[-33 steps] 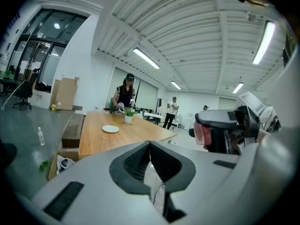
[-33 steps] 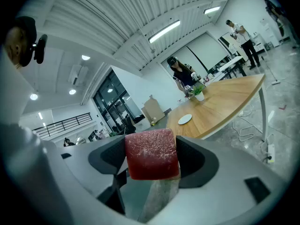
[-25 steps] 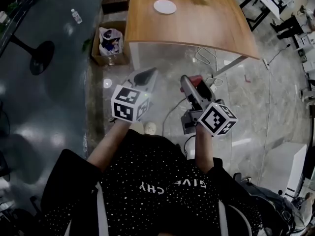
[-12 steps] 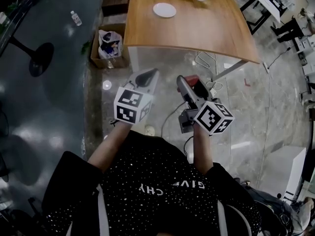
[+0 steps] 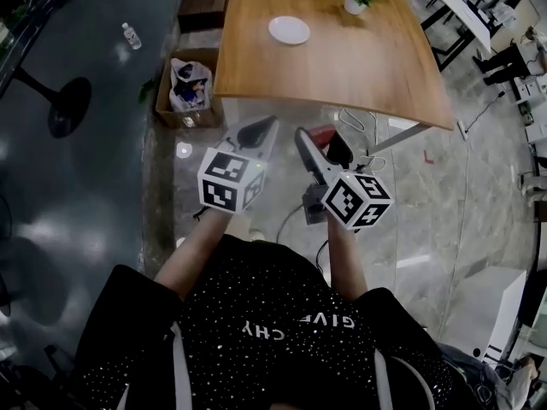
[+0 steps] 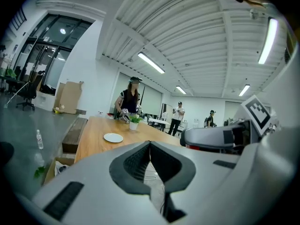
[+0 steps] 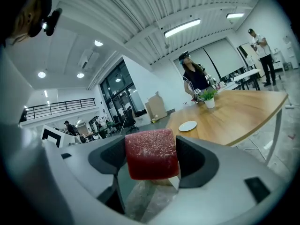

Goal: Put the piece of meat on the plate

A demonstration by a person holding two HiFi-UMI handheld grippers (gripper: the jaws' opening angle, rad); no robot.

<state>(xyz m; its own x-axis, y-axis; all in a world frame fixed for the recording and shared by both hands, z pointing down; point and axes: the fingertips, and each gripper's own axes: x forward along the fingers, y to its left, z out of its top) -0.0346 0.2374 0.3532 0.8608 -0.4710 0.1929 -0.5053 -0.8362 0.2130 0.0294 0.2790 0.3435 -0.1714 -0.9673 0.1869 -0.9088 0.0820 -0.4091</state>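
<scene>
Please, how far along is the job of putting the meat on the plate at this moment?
Done: the right tool grips the piece of meat. In hand: it is held over the floor, short of the table. Left: setting the meat on the empty plate.

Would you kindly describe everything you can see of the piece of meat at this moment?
The piece of meat is a dark red, roughly rectangular block with rounded corners and a glistening, speckled face. A paler tan layer shows beneath it, though whether that belongs to the meat is unclear. It sits upright, clamped in the right gripper, whose dark pads press on its left and right sides. It is held in the air, short of the wooden table where the white plate lies.
</scene>
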